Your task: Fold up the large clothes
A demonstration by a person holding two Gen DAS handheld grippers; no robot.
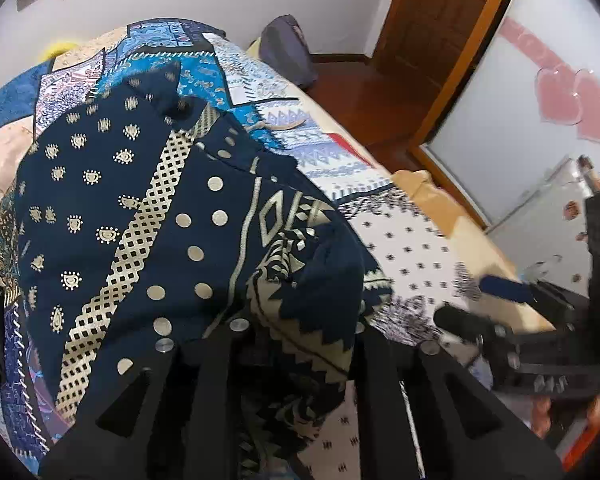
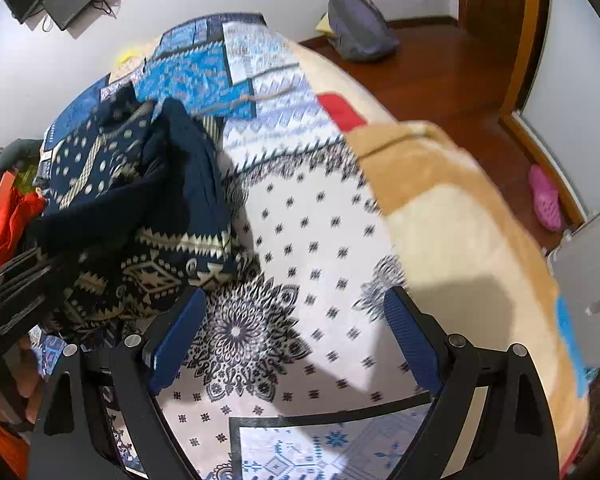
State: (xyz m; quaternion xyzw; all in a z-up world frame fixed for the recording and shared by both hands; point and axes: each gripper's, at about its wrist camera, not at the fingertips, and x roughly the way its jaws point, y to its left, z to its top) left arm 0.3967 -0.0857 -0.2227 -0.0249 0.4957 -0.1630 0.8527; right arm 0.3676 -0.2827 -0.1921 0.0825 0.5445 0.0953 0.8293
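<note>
Your left jaws are buried in cloth: the left gripper (image 1: 300,344) appears clamped on a bunched fold of the navy garment with cream dots and zigzag bands (image 1: 148,232), which drapes up and away over the patchwork blue-and-white bedspread (image 1: 412,248). The right gripper (image 1: 500,292) shows at the far right, clear of the fabric.

In the right wrist view, your right gripper (image 2: 296,340) stands wide open over bare bedspread (image 2: 320,240), holding nothing. The garment (image 2: 140,200) lies heaped to its left, so the left hand is nearer; you would need to swing leftward to reach a free edge.
</note>
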